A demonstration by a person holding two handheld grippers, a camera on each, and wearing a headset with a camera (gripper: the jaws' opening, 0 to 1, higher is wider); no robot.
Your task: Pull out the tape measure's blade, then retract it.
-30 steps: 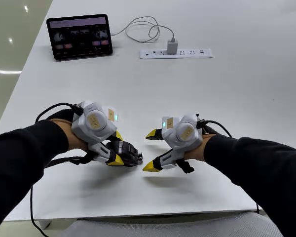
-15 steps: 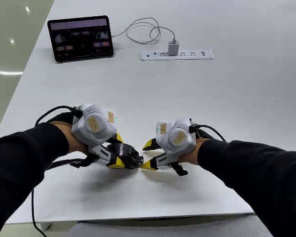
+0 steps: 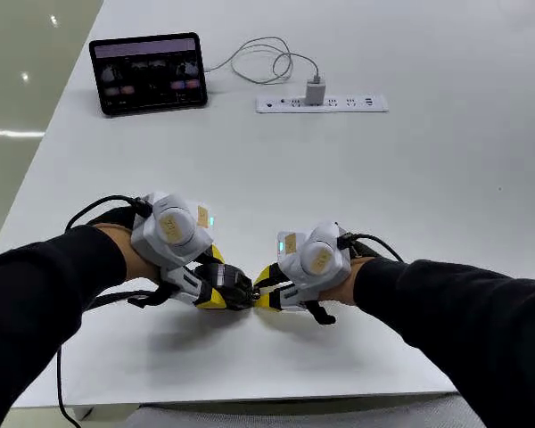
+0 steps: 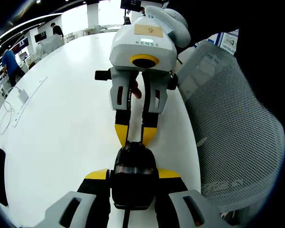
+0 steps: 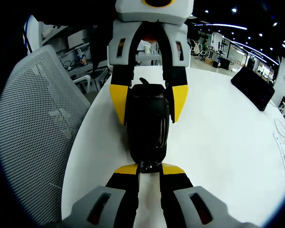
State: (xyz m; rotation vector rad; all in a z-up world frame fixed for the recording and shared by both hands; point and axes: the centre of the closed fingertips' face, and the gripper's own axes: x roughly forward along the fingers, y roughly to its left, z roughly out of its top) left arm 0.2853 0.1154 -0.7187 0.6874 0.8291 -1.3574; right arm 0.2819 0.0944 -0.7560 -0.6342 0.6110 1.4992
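Observation:
A black tape measure (image 3: 230, 285) lies low over the white table (image 3: 357, 196), near its front edge. My left gripper (image 3: 214, 277) is shut on the case, one yellow-tipped finger on each side; the left gripper view shows the case (image 4: 133, 183) wedged between my left gripper (image 4: 133, 173) jaws. My right gripper (image 3: 264, 288) faces it from the right and has closed in on the case's front end. In the right gripper view, my right gripper (image 5: 149, 169) pinches the blade's end tab (image 5: 149, 166), with the case (image 5: 147, 118) and the left gripper (image 5: 148, 102) beyond.
A tablet (image 3: 149, 73) stands at the far left of the table. A white power strip (image 3: 321, 103) with a charger and looped cable lies at the back. A grey mesh chair (image 4: 232, 142) sits off the table's front edge.
My right gripper has moved left to the tape measure and narrowed from wide open to closed on its front end. The left gripper has kept its hold.

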